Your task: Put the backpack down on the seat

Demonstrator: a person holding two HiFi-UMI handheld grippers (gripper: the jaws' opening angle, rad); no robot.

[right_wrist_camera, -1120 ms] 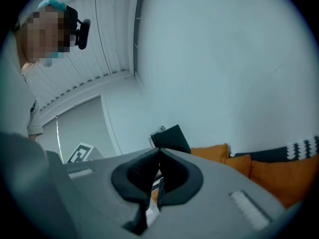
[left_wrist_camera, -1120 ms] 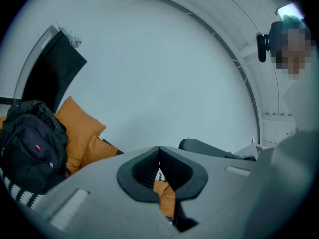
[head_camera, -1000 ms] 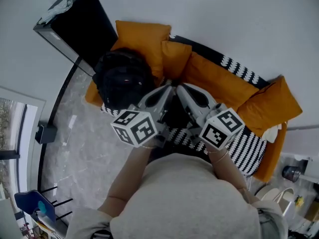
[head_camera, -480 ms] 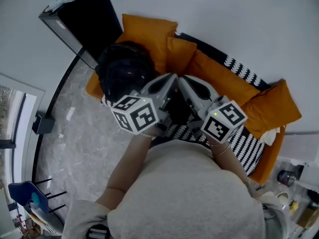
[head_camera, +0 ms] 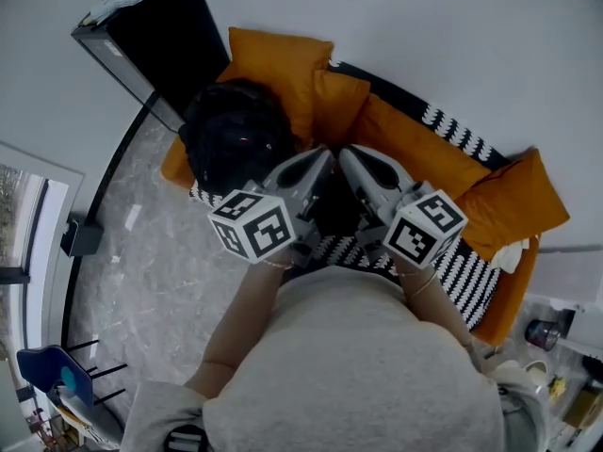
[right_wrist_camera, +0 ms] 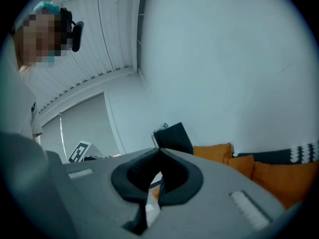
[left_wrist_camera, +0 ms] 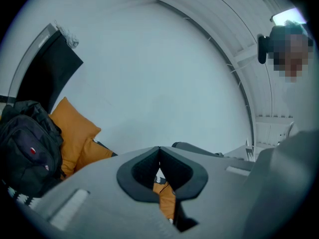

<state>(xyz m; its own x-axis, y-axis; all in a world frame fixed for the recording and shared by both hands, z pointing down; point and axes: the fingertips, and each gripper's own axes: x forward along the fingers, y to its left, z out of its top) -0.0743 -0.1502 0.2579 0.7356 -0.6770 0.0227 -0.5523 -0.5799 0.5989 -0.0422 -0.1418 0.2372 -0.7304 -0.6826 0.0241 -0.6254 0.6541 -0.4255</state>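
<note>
The black backpack [head_camera: 236,144] rests on the left end of the sofa seat, leaning against an orange cushion [head_camera: 283,69]; it also shows at the left edge of the left gripper view as the backpack [left_wrist_camera: 27,153]. My left gripper [head_camera: 323,156] and right gripper [head_camera: 345,154] are held side by side in front of my chest, to the right of the backpack and apart from it. Both point level toward the sofa. The left gripper [left_wrist_camera: 159,148] has its jaws together with nothing between them. The right gripper [right_wrist_camera: 160,149] is likewise shut and empty.
The sofa has a black-and-white striped seat [head_camera: 471,271] and more orange cushions [head_camera: 513,205] to the right. A black cabinet [head_camera: 160,36] stands beside the sofa's left end. A blue chair [head_camera: 57,379] sits on the marble floor at the lower left.
The head view has shifted a little; the backpack and both shut grippers stay where they were.
</note>
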